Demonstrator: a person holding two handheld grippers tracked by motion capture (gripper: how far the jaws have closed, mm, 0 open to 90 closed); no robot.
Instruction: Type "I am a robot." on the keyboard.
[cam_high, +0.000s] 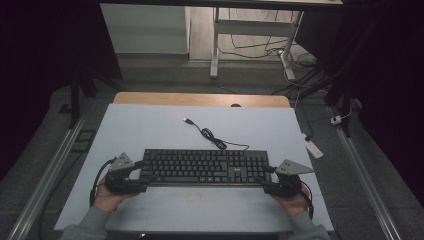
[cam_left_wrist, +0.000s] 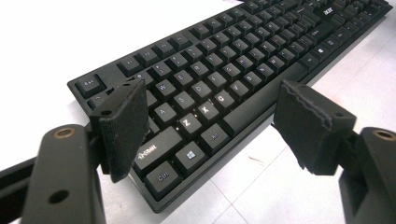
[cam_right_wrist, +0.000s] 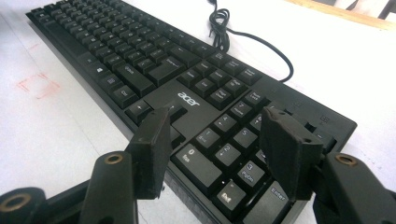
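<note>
We see the flat black plastic keyboard (cam_high: 202, 167) lying left-right on the white desk (cam_high: 150, 130), left claw (cam_high: 134, 176) and right claw (cam_high: 267, 181) wide open, empty, straddling its near corners.

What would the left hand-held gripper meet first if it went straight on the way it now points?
Most likely the keyboard: the left hand-held gripper stands open over its near left corner, by the Ctrl key. Depth is unclear, so it may already touch.

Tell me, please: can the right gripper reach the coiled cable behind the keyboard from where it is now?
Probably yes. The right gripper stands open at the keyboard's right end, holding nothing. The cable lies on bare table beyond it; nothing blocks the way but the low keyboard.
</note>
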